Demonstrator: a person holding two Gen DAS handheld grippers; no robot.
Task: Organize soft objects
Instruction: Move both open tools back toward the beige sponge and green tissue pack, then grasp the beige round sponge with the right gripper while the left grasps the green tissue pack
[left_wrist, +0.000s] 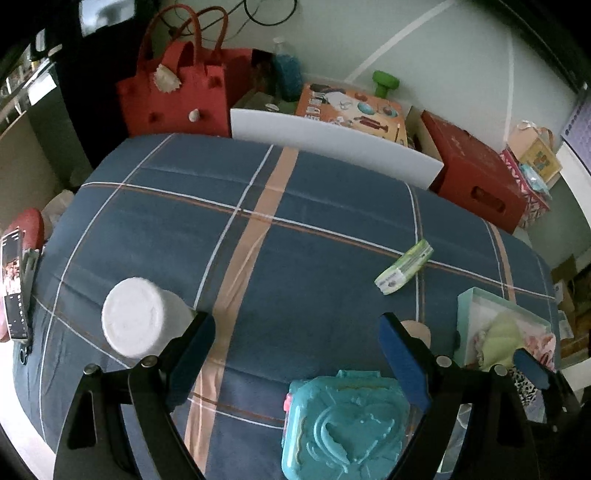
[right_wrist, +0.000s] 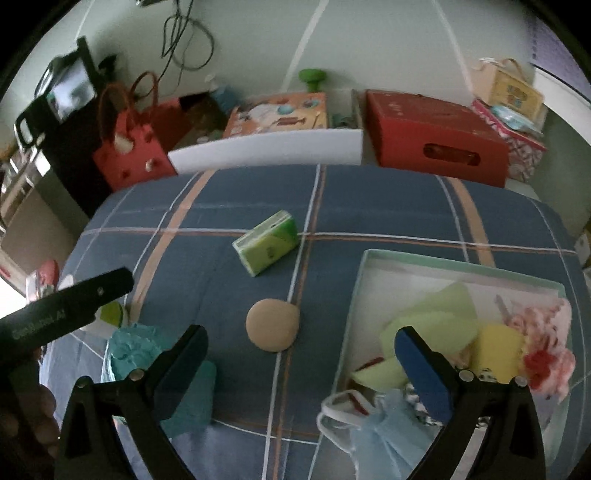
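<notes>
Blue checked cloth with white and tan stripes covers the bed (right_wrist: 369, 206), and most of its middle lies bare, giving open room between the things on it. Along the far edge stand a white board (right_wrist: 266, 149), a red box (right_wrist: 436, 136) and a red bag (right_wrist: 129, 147), all off the cloth. Near the right edge sits a pale green tray (right_wrist: 458, 262), already holding soft pieces: light green and yellow sponges (right_wrist: 436, 317) and a pink fluffy item (right_wrist: 546, 332). A light blue mesh pouch (right_wrist: 384, 428) hangs over the tray's near corner. A green tissue pack (right_wrist: 267, 243) lies alone toward the middle, tilted, well apart from the tray. A tan round puff (right_wrist: 272, 325) rests nearer, between the pack and the near edge. A teal moulded case (left_wrist: 347, 424) sits at the near edge, and a white-lidded jar (left_wrist: 135, 321) stands toward the left edge.

Both tools point steeply down at the cloth. The left gripper (left_wrist: 299, 354) is spread wide, empty, above the teal case. The right gripper (right_wrist: 301, 362) is likewise spread, empty, its fingers straddling the space just before the puff, the right finger over the tray's near corner.
</notes>
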